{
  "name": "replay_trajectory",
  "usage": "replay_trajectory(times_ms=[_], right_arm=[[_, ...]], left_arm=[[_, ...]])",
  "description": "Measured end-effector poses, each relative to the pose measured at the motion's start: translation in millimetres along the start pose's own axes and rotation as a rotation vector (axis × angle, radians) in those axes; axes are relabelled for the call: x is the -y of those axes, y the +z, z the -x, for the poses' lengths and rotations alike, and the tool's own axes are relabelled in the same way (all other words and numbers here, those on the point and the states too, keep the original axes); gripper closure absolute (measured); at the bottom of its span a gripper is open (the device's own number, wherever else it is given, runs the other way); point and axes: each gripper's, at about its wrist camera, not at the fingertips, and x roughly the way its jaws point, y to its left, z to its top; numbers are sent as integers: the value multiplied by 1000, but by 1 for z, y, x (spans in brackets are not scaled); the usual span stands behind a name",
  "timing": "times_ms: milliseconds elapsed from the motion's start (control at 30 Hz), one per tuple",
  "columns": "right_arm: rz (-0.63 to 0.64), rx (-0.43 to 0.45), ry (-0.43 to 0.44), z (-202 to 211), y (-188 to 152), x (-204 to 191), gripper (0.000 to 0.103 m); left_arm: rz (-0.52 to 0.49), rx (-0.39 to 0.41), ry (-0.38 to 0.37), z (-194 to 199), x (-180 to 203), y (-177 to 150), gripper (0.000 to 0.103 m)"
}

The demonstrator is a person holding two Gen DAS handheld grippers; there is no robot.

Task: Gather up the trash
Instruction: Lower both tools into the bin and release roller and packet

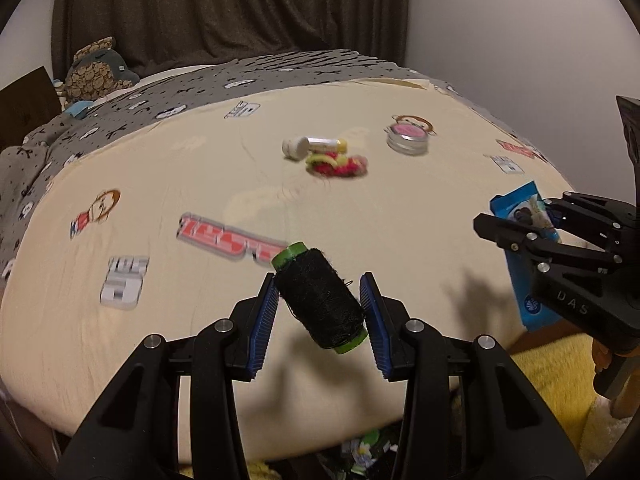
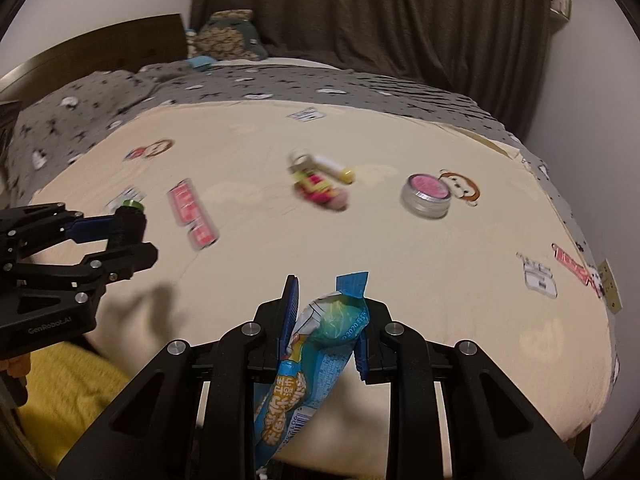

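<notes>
My left gripper [image 1: 320,300] is shut on a black thread spool [image 1: 320,298] with green ends, held above the cream bed sheet [image 1: 160,340]. It also shows at the left of the right wrist view [image 2: 132,232]. My right gripper [image 2: 326,320] is shut on a blue snack wrapper [image 2: 312,356], which hangs down between the fingers; both show in the left wrist view [image 1: 520,240]. On the bed lie a white and yellow tube [image 1: 314,146], a red and yellow hair tie bundle [image 1: 336,165] and a round tin with a pink lid [image 1: 407,138].
A grey patterned duvet [image 1: 120,120] and a plush toy [image 1: 96,72] lie at the bed's far end, with a dark curtain [image 1: 240,12] behind. A yellow rug [image 2: 68,392] covers the floor by the bed's near edge.
</notes>
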Motion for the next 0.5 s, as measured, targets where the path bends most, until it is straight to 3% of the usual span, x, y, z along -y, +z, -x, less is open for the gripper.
replay_trajectory(times_ms=[267,500], right_arm=[[16,-37,1,13,-57,-31,77],[-17,-139,39,-2,-107,-46,77]], left_arm=[[21,-45,-6,14,7,-68,63],[53,-166,-45,-4,12,-130,63]])
